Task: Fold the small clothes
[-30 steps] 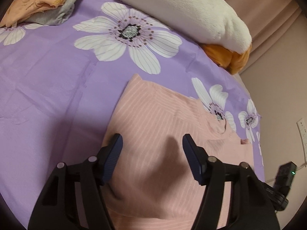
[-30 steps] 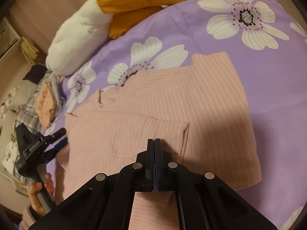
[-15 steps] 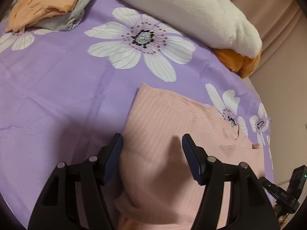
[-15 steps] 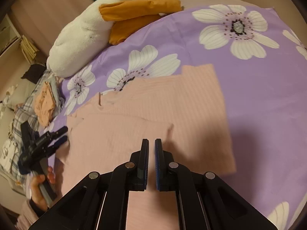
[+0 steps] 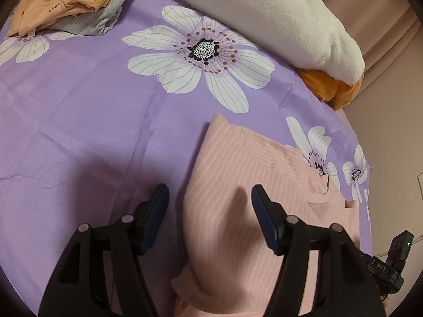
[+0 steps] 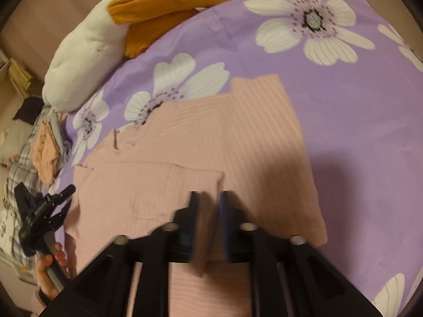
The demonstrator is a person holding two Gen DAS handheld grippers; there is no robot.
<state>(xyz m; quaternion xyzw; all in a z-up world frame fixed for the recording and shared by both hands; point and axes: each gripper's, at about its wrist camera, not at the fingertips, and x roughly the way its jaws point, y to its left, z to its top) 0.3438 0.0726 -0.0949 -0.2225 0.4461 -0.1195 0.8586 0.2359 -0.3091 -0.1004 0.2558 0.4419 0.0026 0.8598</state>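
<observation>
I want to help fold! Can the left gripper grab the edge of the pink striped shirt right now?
Probably yes. The left gripper is open, and the left edge of the pink striped shirt lies between its fingers on the purple flowered bedsheet. Nothing sits on that edge.

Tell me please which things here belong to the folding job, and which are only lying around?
Job:
- pink ribbed knit top, one sleeve folded in
- left tool, open
- right tool, just opening, nothing gripped

Lying about:
- white and orange plush toy
- folded orange and grey clothes
</observation>
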